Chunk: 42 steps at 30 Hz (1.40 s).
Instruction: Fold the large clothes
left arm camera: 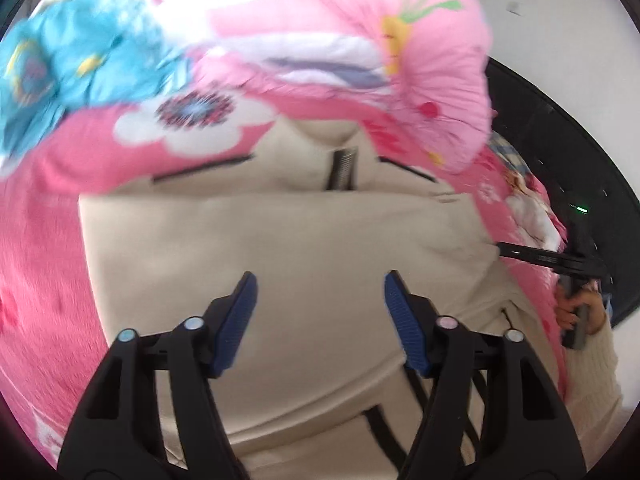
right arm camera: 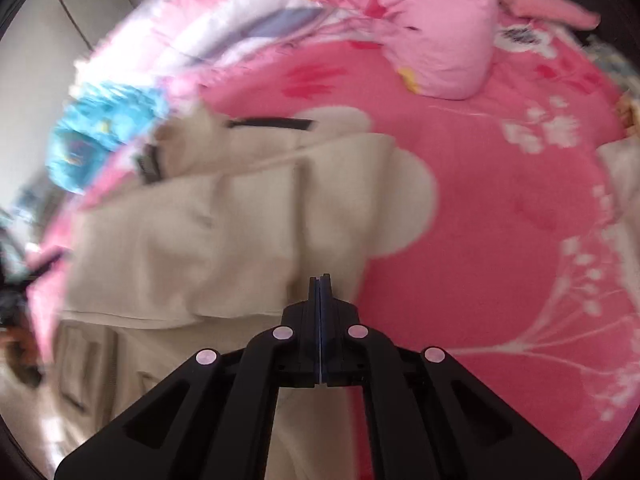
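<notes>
Left claw [left arm camera: 320, 284] open, beige jacket [left arm camera: 280, 248] edges blurred, cut off.

Garment [left arm camera: 280, 248] lying spread on the bed [right arm camera: 500, 220], partly folded over itself. Bundled quilt [left arm camera: 360, 40] at the bed's far edge, beyond the garment's collar. Left hand-held gripper [left arm camera: 321, 280] above the garment's middle.

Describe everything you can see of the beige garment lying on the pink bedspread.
The beige garment is a large jacket-like piece of soft, matte cloth with a dark zipper at the collar and black trim lines. It lies partly folded, one layer doubled over across it, spread flat on the pink flowered bedspread. A rolled pink quilt lies just beyond its collar. Whether either claw touches it cannot be told.
</notes>
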Motion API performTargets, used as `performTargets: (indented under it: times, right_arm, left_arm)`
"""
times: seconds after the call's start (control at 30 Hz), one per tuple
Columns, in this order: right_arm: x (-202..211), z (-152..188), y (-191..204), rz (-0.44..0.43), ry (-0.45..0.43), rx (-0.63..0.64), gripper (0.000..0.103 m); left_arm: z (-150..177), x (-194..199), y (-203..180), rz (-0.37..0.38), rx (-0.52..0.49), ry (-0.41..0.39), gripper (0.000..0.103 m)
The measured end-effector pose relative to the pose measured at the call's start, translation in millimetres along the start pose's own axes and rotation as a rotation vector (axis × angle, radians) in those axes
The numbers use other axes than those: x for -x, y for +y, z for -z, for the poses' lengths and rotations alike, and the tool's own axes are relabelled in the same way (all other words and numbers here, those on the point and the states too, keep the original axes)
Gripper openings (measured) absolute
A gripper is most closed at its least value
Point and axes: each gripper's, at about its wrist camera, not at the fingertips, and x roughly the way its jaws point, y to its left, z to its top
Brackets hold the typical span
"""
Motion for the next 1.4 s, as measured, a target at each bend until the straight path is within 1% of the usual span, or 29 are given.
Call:
performTargets:
  times: [0.07,0.1,0.13,0.17,0.2,0.3,0.37,0.43,0.5,0.57,0.6,0.63,0.67,0.7,0.77,0.83,0.87,0.93,1.0,1.03,1.07,1.1,1.13,1.17,1.23,1.27,1.3,1.33,1.4]
  right_arm:
    - [10,-1,19,0.027,-0.05,0.093,0.0]
    - [15,-2,34,0.068,-0.07,0.17,0.0]
    - [15,-3,42,0.085,-0.07,0.197,0.0]
    - [16,-7,47,0.096,-0.062,0.203,0.0]
    - [16,-11,51,0.095,-0.058,0.195,0.0]
    - [23,-19,45,0.052,-0.067,0.126,0.0]
    - [22,-22,38,0.046,-0.064,0.094,0.0]
    - [27,-18,33,0.043,-0.073,0.086,0.0]
    - [33,-13,27,0.047,-0.081,0.075,0.0]
    - [40,-9,20,0.053,-0.086,0.065,0.0]
    - [43,-8,18,0.064,-0.087,0.067,0.0]
    - [46,-7,16,0.071,-0.088,0.072,0.0]
    - [50,-7,15,0.078,-0.092,0.078,0.0]
    - [53,-7,14,0.079,-0.096,0.081,0.0]
    - [65,-6,17,0.061,-0.124,0.09,0.0]
    - [74,-7,20,0.039,-0.15,0.097,0.0]
    - [76,-8,22,0.035,-0.156,0.095,0.0]
    - [73,-12,27,0.035,-0.15,0.09,0.0]
    - [66,-14,37,0.049,-0.137,0.105,0.0]
    - [61,-14,43,0.063,-0.131,0.123,0.0]
    - [57,-13,49,0.076,-0.128,0.142,0.0]
    - [55,-11,55,0.083,-0.128,0.157,0.0]
    - [51,-10,61,0.084,-0.13,0.166,0.0]
    - [48,-9,66,0.079,-0.13,0.17,0.0]
    - [37,-10,77,0.062,-0.12,0.184,0.0]
    - [30,-11,84,0.057,-0.109,0.198,0.0]
    - [19,-11,94,0.044,-0.094,0.221,0.0]
    - [6,-10,103,-0.004,-0.077,0.239,0.0]
    - [-24,-6,115,-0.122,-0.022,0.257,0.0]
  left_arm:
    - [9,-7,-9,-0.011,-0.084,-0.002,0.055]
    - [16,-12,-26,-0.035,-0.198,-0.001,0.055]
    - [23,-19,-45,-0.056,-0.299,-0.002,0.055]
    - [28,-26,-61,-0.053,-0.358,-0.002,0.055]
    - [32,-35,-79,-0.024,-0.403,0.011,0.055]
    - [36,-65,-135,0.084,-0.484,0.042,0.055]
    - [33,-90,-170,0.119,-0.546,0.065,0.055]
    - [30,-115,-196,0.124,-0.588,0.096,0.055]
    - [27,-135,-218,0.082,-0.649,0.084,0.055]
    - [26,-149,-235,-0.009,-0.724,0.049,0.049]
    - [25,-157,-239,-0.049,-0.752,0.048,0.035]
    - [23,-164,-242,-0.075,-0.757,0.056,0.015]
    - [19,-166,-243,-0.071,-0.743,0.057,0.01]
    - [16,-163,-243,-0.052,-0.714,0.049,0.008]
    - [18,-146,-249,0.008,-0.713,-0.009,0.008]
    - [24,-136,-256,0.072,-0.717,-0.003,0.008]
    - [26,-138,-256,0.128,-0.702,0.044,0.008]
    - [27,-149,-249,0.148,-0.666,0.113,0.011]
    - [21,-150,-237,0.204,-0.595,0.141,0.019]
    - [16,-147,-227,0.237,-0.531,0.139,0.033]
    - [9,-133,-211,0.306,-0.427,0.134,0.043]
    - [10,-120,-202,0.348,-0.372,0.125,0.059]
    - [9,-105,-189,0.41,-0.308,0.114,0.061]
    - [10,-85,-171,0.494,-0.241,0.108,0.061]
    - [10,-50,-126,0.533,-0.103,0.062,0.059]
    - [9,-40,-104,0.552,-0.025,0.032,0.054]
    - [9,-32,-77,0.574,0.086,0.003,0.04]
    - [9,-29,-40,0.585,0.239,-0.019,0.026]
    - [12,-38,7,0.573,0.395,-0.011,0.01]
